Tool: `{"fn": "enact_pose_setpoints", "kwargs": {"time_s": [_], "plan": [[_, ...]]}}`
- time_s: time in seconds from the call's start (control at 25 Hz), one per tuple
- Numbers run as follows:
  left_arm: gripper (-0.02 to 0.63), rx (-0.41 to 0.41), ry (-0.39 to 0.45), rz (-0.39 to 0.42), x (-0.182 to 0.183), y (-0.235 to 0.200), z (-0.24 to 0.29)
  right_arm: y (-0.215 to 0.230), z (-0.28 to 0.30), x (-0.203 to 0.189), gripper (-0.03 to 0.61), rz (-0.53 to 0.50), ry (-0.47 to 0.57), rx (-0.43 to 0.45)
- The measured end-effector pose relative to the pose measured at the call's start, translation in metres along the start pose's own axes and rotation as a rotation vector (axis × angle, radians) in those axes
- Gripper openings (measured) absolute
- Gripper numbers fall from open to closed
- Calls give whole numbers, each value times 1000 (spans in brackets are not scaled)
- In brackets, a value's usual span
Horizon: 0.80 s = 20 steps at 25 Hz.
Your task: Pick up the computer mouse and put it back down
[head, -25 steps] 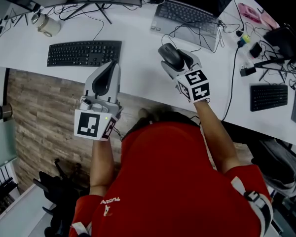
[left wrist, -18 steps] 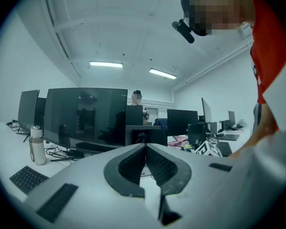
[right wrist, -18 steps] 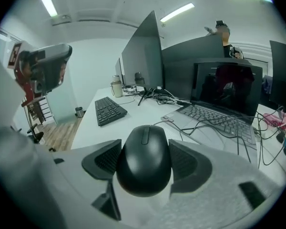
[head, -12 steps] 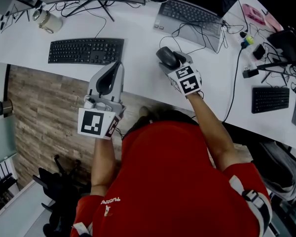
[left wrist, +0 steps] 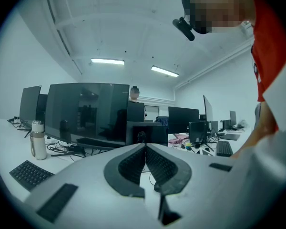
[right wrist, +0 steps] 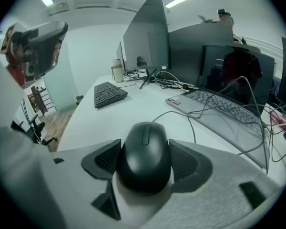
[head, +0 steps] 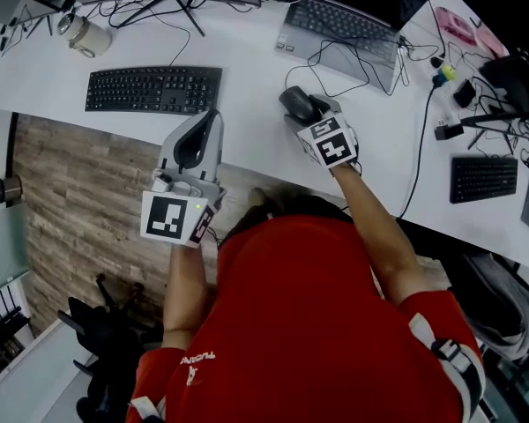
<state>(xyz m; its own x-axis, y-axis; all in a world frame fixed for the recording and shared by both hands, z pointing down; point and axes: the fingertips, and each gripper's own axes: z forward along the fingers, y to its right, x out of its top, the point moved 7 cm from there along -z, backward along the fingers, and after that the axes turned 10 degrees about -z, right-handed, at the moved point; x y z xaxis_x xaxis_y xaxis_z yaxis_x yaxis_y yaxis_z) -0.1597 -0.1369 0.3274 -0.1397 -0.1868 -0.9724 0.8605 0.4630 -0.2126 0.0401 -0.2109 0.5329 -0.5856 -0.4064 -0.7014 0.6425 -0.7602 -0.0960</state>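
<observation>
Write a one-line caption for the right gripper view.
Right gripper clamps the black mouse between its jaws, with white desk, laptop and keyboard beyond.

White desk [head: 247, 122] stands over wood-plank floor [head: 79, 201].

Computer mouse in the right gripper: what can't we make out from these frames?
- Whether the computer mouse touches the desk: in the right gripper view, its own body and the right gripper hide its underside; in the head view it is too small to tell.
- Its near end: head view, covered by the right gripper.
- Laptop screen: head view, cut off by the top edge.
</observation>
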Motion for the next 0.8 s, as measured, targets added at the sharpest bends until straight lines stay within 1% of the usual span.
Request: {"fn": "enact_pose_setpoints", "kwargs": {"time_s": [0.2, 0.28, 0.56, 0.68, 0.8], "plan": [[11, 0, -5, -3, -2, 0, 0, -3, 0, 0, 319, -11, 0, -5], [11, -1, -6, -2, -3, 0, 0, -3, -2, 1, 348, -7, 11, -4], [11, 0, 3, -3, -1, -1, 0, 7, -30, 20, 360, 7, 96, -23], [11, -3, 11, -1, 2, 0, 0, 12, -49, 35, 345, 12, 161, -33], [11, -10, 23, 1, 7, 2, 1, 13, -72, 57, 301, 13, 254, -34]]}}
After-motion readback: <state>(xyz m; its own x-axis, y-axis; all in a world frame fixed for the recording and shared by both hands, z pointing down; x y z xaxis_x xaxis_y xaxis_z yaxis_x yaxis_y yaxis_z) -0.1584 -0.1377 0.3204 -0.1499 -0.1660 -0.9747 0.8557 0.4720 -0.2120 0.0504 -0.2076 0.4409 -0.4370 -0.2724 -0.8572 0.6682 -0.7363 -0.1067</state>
